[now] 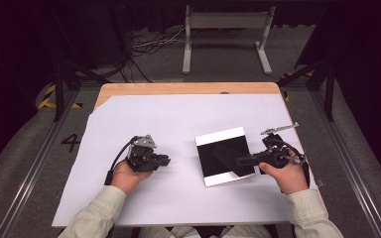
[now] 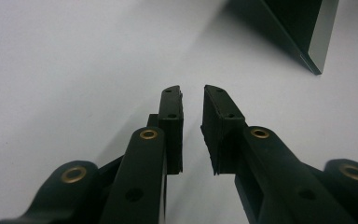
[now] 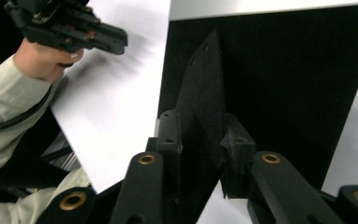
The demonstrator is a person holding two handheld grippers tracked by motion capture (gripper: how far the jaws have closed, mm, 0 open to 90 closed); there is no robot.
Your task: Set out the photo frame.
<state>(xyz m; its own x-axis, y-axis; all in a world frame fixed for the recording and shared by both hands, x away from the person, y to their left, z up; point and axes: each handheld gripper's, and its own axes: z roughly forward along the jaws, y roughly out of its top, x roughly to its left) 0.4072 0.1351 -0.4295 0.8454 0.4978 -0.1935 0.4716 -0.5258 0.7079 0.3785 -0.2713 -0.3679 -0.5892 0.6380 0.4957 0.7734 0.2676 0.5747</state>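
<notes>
Right gripper [image 3: 200, 154], near the worktop's right edge: jaws clamped on a thin black sheet [image 3: 203, 93], held edge-up above a black tray [image 1: 224, 156] w/ white borders; tray lies flat on the white cover sheet [image 1: 144, 114], right of centre, nearer the front edge; left gripper [image 2: 192, 126], left of centre: jaws narrowly apart, nothing betw. them, resting on the cover sheet, well apart from the tray.
</notes>
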